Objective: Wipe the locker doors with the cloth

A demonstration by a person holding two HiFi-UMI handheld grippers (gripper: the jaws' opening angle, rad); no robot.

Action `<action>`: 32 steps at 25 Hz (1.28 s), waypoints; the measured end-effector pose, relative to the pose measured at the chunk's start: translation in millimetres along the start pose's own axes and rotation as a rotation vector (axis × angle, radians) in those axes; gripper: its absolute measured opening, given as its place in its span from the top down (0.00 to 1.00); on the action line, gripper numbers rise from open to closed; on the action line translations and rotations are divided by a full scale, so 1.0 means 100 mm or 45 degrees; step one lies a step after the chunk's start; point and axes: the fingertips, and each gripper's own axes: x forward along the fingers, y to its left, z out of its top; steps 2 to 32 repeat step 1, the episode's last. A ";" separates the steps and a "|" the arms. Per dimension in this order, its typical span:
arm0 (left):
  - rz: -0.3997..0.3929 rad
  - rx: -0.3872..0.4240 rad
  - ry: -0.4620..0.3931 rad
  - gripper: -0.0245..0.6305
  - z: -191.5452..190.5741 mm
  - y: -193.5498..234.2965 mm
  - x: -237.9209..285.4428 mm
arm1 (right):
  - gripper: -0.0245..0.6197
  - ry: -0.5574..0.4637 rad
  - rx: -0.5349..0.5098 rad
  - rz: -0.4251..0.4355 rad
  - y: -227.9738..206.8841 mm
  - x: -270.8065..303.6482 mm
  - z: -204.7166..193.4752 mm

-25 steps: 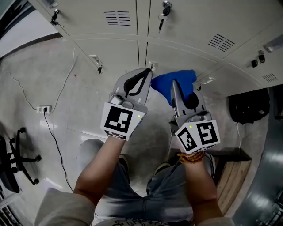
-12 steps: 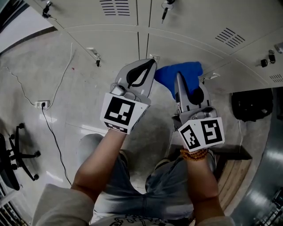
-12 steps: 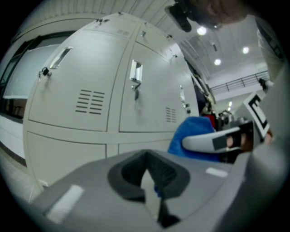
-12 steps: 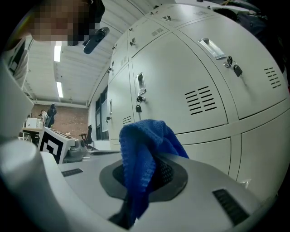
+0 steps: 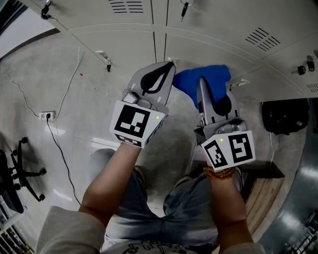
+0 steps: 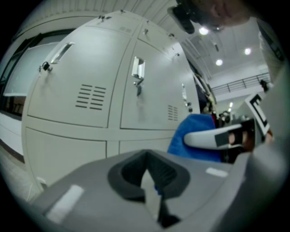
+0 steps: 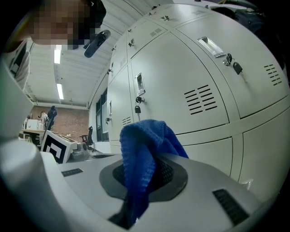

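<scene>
A blue cloth [image 5: 207, 79] [image 7: 146, 144] bunches out of my right gripper [image 5: 199, 83] [image 7: 144, 179], which is shut on it and holds it just in front of the pale grey locker doors [image 5: 213, 34] [image 7: 199, 90]. My left gripper [image 5: 170, 65] [image 6: 147, 179] sits beside it to the left, jaws shut with nothing between them, its tip near the seam between two lower locker doors [image 6: 149, 99]. In the left gripper view the cloth [image 6: 192, 131] shows at the right, with the right gripper's finger across it.
Keys hang from locks on the upper doors [image 5: 185, 9]. A wall socket with a trailing cable [image 5: 48, 115] and a chair base [image 5: 15, 173] lie at the left. A black bag [image 5: 283, 116] and a wooden bench [image 5: 261, 193] are at the right.
Both grippers have edged slightly upward in the head view, toward the lockers. The cloth stays held in the right gripper.
</scene>
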 end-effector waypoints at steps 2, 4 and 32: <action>0.001 -0.001 -0.001 0.96 0.00 0.01 0.00 | 0.89 -0.001 -0.001 0.000 0.00 0.00 0.00; 0.001 -0.001 -0.001 0.96 0.00 0.01 0.00 | 0.89 -0.001 -0.001 0.000 0.00 0.00 0.00; 0.001 -0.001 -0.001 0.96 0.00 0.01 0.00 | 0.89 -0.001 -0.001 0.000 0.00 0.00 0.00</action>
